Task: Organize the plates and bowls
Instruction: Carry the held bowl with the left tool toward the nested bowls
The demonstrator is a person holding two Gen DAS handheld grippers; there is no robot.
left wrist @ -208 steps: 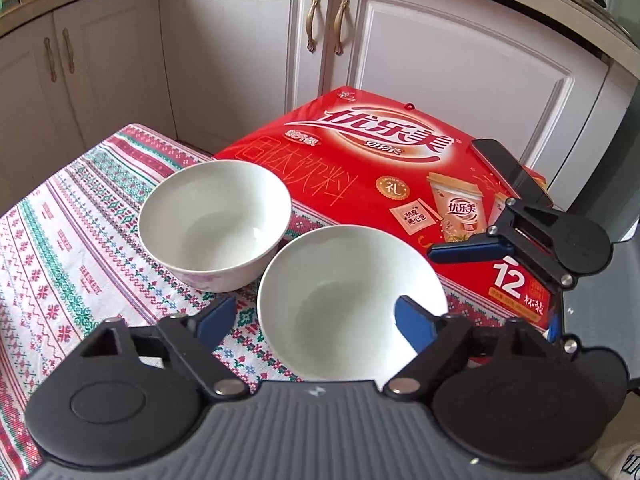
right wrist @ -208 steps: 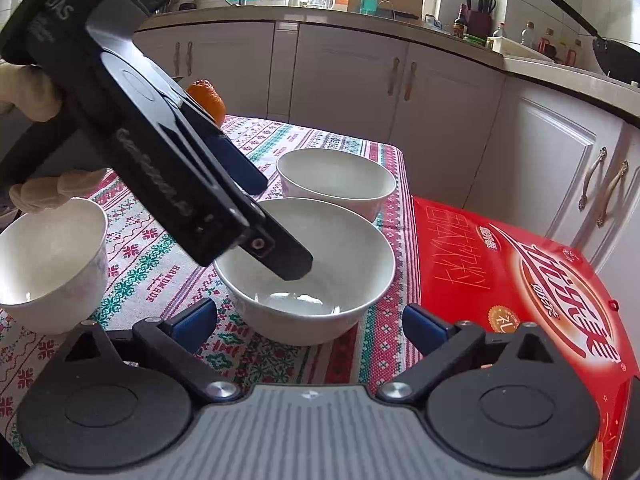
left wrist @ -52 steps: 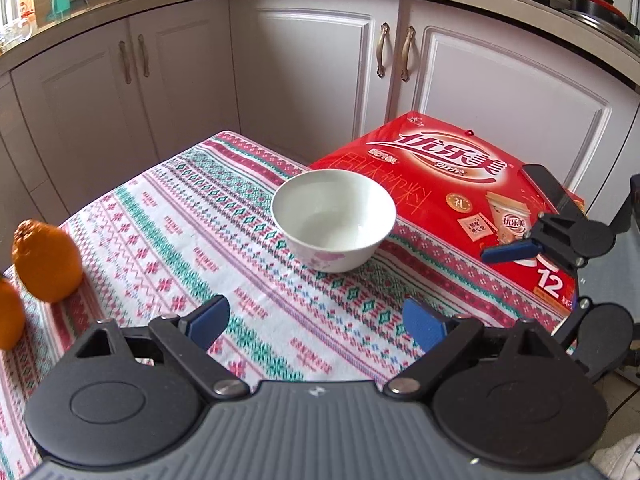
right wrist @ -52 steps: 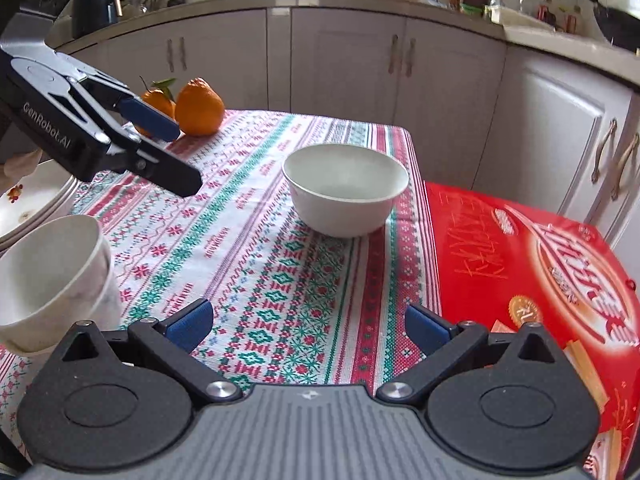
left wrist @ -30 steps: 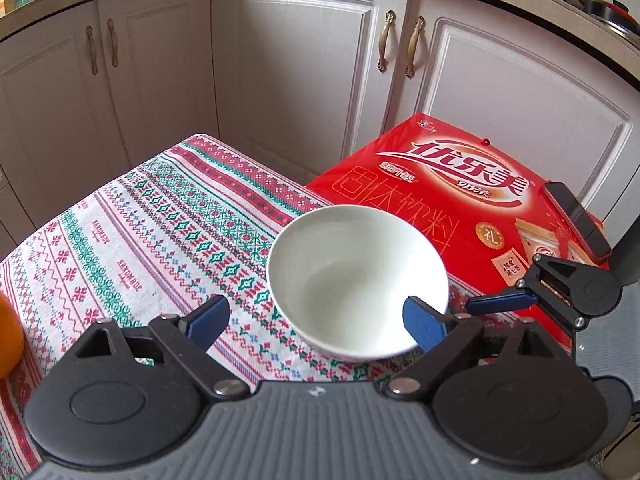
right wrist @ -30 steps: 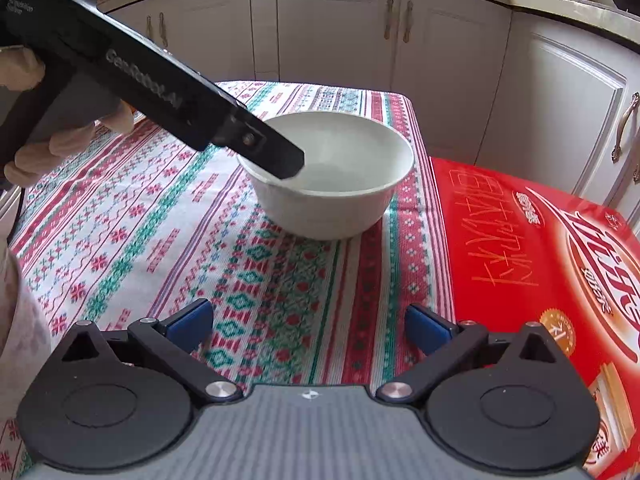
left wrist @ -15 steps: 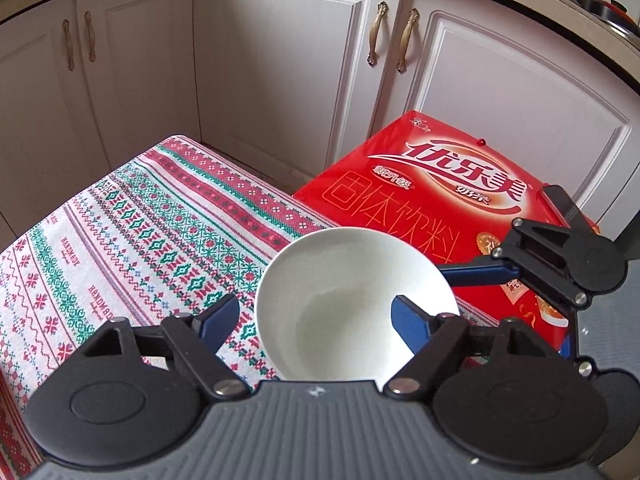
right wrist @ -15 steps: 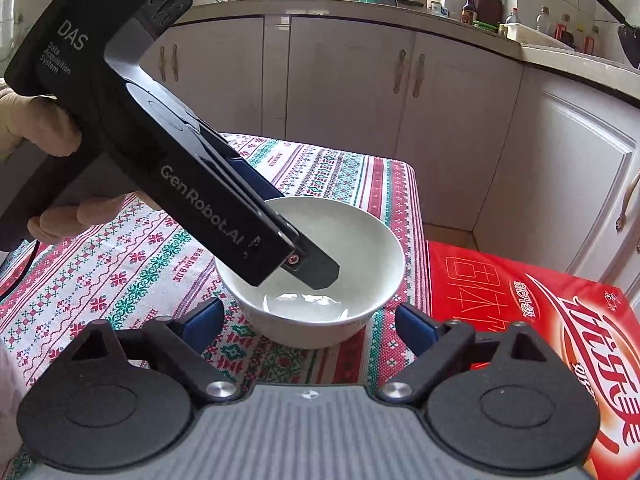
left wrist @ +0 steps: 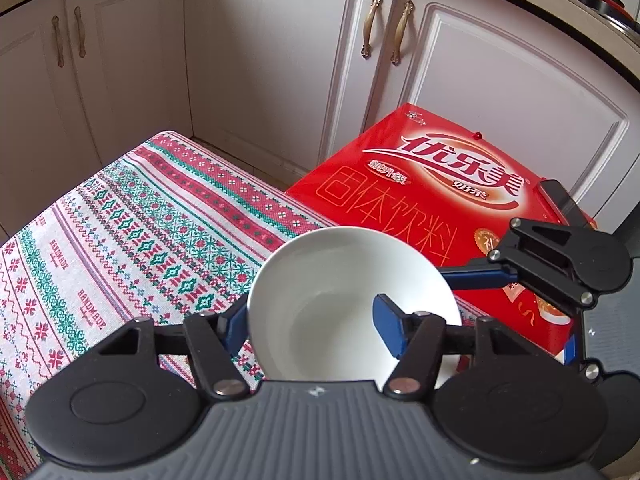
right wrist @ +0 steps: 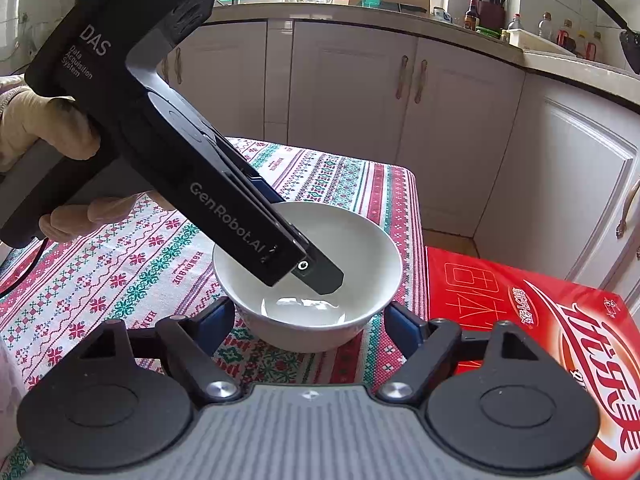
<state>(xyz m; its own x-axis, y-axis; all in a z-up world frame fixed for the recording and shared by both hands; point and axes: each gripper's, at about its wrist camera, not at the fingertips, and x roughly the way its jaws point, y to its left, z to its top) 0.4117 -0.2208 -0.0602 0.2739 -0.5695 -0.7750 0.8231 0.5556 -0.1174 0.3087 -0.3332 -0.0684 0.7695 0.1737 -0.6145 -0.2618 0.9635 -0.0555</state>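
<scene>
- The white bowl (right wrist: pixel 308 276) sits on my worktop's patterned cloth (right wrist: pixel 132 264), near the edge beside the red box (left wrist: pixel 432 184).
- My left claw (left wrist: pixel 310 326) has just been closing and grips the bowl's wall, one finger inside.
- My right claw (right wrist: pixel 310 322) has been closing around the bowl's base; I cannot tell whether it touches.

Glossy white glazed bowl (right wrist: pixel 308 280), woven patterned tablecloth (left wrist: pixel 132 240), shiny red printed cardboard box (left wrist: pixel 440 184).

Red box (right wrist: pixel 532 320) crowds bowl (right wrist: pixel 308 280); tablecloth (right wrist: pixel 120 280) side free.
</scene>
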